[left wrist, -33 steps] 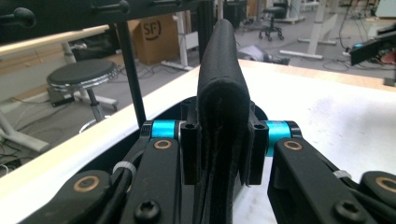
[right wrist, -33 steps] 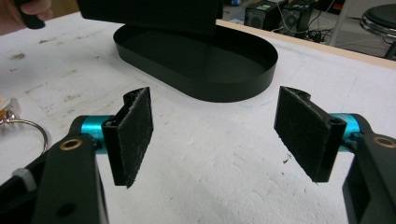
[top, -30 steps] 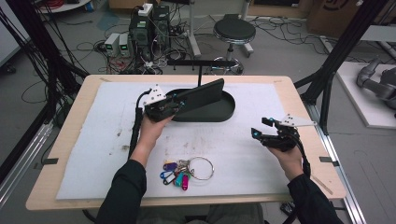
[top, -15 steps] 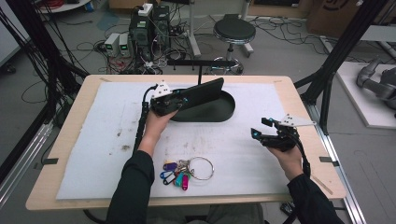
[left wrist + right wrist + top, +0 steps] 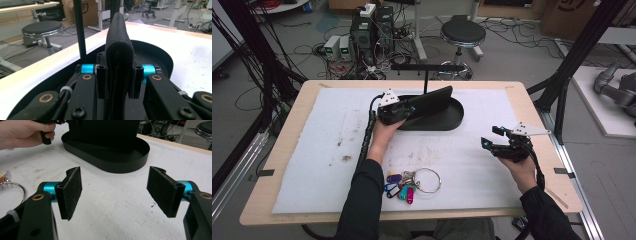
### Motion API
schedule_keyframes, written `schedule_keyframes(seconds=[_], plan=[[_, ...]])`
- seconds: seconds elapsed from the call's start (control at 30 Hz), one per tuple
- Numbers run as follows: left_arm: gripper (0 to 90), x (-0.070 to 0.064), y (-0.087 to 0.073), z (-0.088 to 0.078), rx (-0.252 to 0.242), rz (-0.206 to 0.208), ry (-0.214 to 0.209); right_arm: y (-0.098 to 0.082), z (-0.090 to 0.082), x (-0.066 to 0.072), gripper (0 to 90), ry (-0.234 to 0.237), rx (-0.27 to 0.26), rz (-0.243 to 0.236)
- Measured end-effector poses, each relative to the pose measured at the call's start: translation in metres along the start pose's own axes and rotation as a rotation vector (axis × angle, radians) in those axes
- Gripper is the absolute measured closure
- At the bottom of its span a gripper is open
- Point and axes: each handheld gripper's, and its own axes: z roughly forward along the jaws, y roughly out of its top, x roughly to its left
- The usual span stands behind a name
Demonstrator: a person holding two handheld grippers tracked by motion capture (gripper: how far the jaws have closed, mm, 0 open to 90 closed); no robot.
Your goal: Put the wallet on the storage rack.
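My left gripper [image 5: 406, 111] is shut on a flat black pouch-like piece [image 5: 432, 101] and holds it on edge, slanting up to the right over a black oval tray [image 5: 458, 118]. In the left gripper view the piece [image 5: 119, 47] stands edge-on between the jaws, with the tray's [image 5: 161, 53] floor beyond it. My right gripper [image 5: 491, 137] hovers low over the white mat at the right, open with nothing between its pads [image 5: 72, 191]. It faces the tray [image 5: 120, 165] and the held piece [image 5: 105, 132].
A thin black post [image 5: 425, 82] with a crossbar rises behind the tray. A key ring [image 5: 428, 180] with several coloured tags [image 5: 399, 189] lies on the mat near the front middle. The white mat [image 5: 312, 150] covers most of the wooden table. Stools and cables stand beyond the far edge.
My left hand has slid a little forward and right with the black piece, further over the tray. The right gripper has stayed where it was, open.
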Motion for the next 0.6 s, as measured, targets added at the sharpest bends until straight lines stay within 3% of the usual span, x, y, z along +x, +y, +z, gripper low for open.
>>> schedule_keyframes(seconds=[0.13,0.23,0.6], plan=[[73.6,0.0037,-0.0043,0.0000,-0.003,-0.026,0.004,0.0000,-0.0004,0.0003,28.6,0.000,0.000,-0.003],[72.6,0.0052,-0.0052,-0.0007,0.011,-0.023,0.011,-0.0002,-0.0005,-0.0002,28.5,-0.001,0.000,-0.004],[64.3,0.0076,-0.0075,-0.0041,0.114,0.008,0.066,-0.0004,0.0002,0.0001,28.5,-0.003,0.005,-0.008]])
